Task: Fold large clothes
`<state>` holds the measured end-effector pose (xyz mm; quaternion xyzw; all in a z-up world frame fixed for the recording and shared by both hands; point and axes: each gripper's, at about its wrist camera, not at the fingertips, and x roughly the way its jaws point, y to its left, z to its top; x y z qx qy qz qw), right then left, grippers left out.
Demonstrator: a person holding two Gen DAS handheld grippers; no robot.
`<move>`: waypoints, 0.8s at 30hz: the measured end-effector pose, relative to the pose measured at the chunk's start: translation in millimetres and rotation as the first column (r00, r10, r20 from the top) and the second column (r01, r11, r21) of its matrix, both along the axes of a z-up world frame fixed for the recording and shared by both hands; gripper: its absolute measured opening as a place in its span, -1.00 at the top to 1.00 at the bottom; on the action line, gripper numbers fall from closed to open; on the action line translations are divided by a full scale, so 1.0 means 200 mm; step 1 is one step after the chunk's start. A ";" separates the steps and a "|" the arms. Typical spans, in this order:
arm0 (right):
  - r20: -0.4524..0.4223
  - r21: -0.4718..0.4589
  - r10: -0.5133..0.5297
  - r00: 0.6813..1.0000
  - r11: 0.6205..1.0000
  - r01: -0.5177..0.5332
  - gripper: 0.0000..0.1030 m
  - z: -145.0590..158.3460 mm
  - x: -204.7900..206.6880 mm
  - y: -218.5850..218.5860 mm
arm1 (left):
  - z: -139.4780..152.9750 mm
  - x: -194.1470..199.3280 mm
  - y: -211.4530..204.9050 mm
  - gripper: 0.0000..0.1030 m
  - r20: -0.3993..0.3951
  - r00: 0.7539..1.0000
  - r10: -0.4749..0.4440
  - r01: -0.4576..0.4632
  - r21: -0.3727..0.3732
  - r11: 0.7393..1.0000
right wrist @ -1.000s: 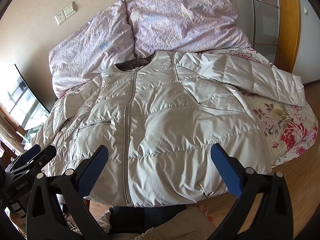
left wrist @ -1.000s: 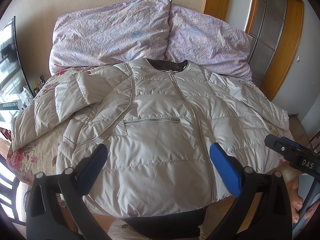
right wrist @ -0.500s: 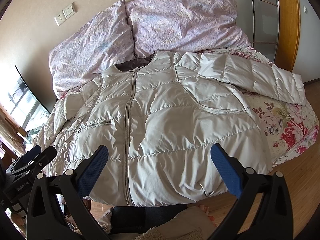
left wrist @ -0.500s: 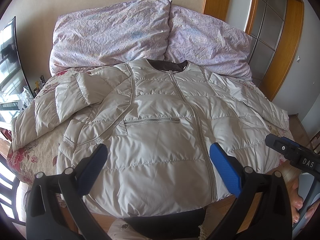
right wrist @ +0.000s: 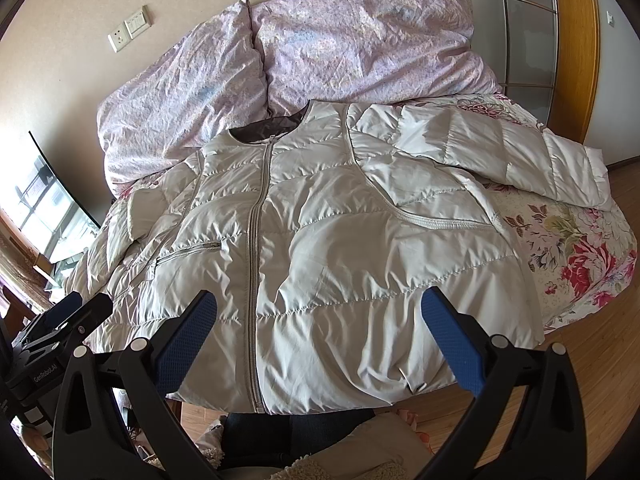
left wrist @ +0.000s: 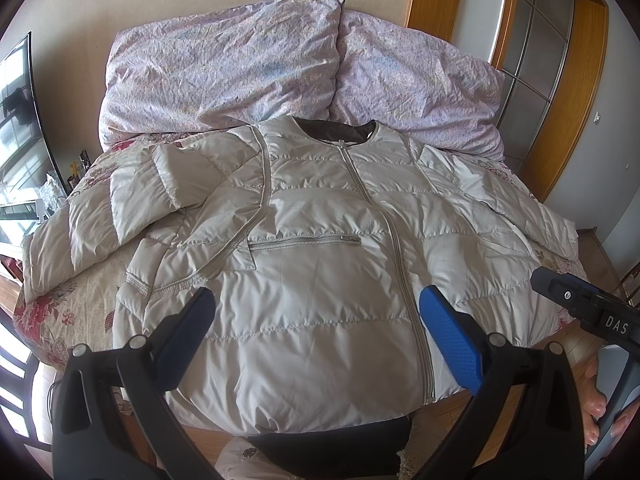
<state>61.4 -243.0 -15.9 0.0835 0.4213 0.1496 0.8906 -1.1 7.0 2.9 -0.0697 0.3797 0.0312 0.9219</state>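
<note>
A cream quilted puffer jacket [left wrist: 320, 240] lies face up on the bed, zipped, collar toward the pillows, hem hanging over the near edge. It also shows in the right wrist view [right wrist: 340, 248]. One sleeve [left wrist: 120, 208] lies out to the left, the other sleeve [right wrist: 500, 152] out to the right. My left gripper [left wrist: 316, 328] is open and empty, above the hem. My right gripper [right wrist: 320, 332] is open and empty, above the hem too. Neither touches the jacket.
Two lilac pillows [left wrist: 280, 64] lean on the wall behind the jacket. The floral bedspread [right wrist: 572, 248] shows at the right. A wooden door frame [left wrist: 576, 80] stands at the right, a TV screen [left wrist: 16, 120] at the left. Wood floor [right wrist: 592, 380] lies below.
</note>
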 end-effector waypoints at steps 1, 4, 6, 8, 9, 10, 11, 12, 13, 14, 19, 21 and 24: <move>0.000 -0.001 0.000 1.000 1.000 0.000 -0.97 0.00 0.00 0.00 | 0.00 0.00 0.00 -0.96 0.000 1.000 0.000 0.000 0.000 1.000; -0.001 0.001 -0.001 1.000 1.000 0.001 -0.97 -0.02 -0.03 0.03 | 0.00 0.00 0.00 -0.96 -0.001 1.000 0.000 0.000 -0.001 1.000; -0.001 0.001 -0.002 1.000 1.000 0.002 -0.97 -0.02 0.01 0.01 | 0.00 0.00 0.00 -0.96 -0.001 1.000 0.000 0.000 0.001 1.000; -0.003 0.000 -0.006 1.000 1.000 0.006 -0.97 -0.01 0.01 -0.01 | 0.00 0.00 -0.01 -0.96 0.001 1.000 0.000 0.000 0.000 1.000; -0.006 0.001 -0.008 1.000 1.000 0.008 -0.97 -0.01 0.02 -0.02 | 0.00 0.00 0.00 -0.96 0.001 1.000 0.002 -0.002 -0.001 1.000; -0.008 0.002 -0.009 1.000 1.000 0.009 -0.97 -0.02 0.04 0.00 | 0.03 0.01 0.02 -0.96 0.001 1.000 0.004 -0.004 -0.002 1.000; -0.011 0.002 -0.010 1.000 1.000 0.011 -0.97 -0.02 0.05 0.00 | 0.03 0.01 0.03 -0.96 0.000 1.000 0.007 -0.007 -0.002 1.000; -0.013 0.001 -0.011 1.000 1.000 0.011 -0.97 -0.02 0.06 0.00 | 0.04 0.02 0.03 -0.96 -0.002 1.000 0.010 -0.010 -0.003 1.000; -0.017 0.000 -0.013 1.000 1.000 0.013 -0.97 -0.04 0.07 0.01 | 0.03 0.03 0.05 -0.96 -0.005 1.000 0.012 -0.012 -0.002 1.000; -0.022 0.002 -0.017 1.000 1.000 0.017 -0.97 -0.05 0.06 0.01 | 0.03 0.05 0.06 -0.96 -0.009 1.000 0.013 -0.013 -0.002 1.000; -0.048 -0.004 -0.049 0.998 0.999 0.049 -0.97 -0.10 0.16 -0.01 | -0.03 0.15 0.06 -0.96 -0.019 0.999 0.029 -0.029 0.013 0.999; -0.054 0.006 -0.071 0.996 0.997 0.071 -0.97 -0.12 0.21 -0.05 | -0.04 0.20 0.08 -0.96 -0.023 0.999 0.038 -0.037 0.017 0.999; -0.040 0.054 -0.136 0.990 0.989 0.138 -0.97 -0.15 0.30 -0.16 | -0.06 0.28 0.11 -0.96 -0.038 0.998 0.053 -0.052 0.022 0.998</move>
